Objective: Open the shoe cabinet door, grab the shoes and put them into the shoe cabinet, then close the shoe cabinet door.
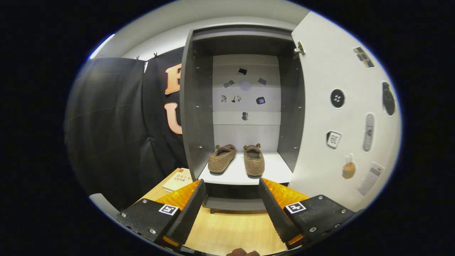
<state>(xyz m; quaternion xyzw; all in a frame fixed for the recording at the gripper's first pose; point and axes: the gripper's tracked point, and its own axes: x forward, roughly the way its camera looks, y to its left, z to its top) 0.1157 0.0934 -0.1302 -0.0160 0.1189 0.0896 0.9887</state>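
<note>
Holding shoes (pixel 236 160) | cabinet (pixel 245 106) door (pixel 341 117) open | tool (pixel 231 199) spread, empty

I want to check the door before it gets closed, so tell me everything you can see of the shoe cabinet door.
The shoe cabinet door is a flat, pale grey panel, swung wide open on the cabinet's right side. A metal hinge joins its top corner to the dark cabinet. Assorted stickers dot its inner face. The hand-held gripper hangs open, short of it, touching nothing.
</note>
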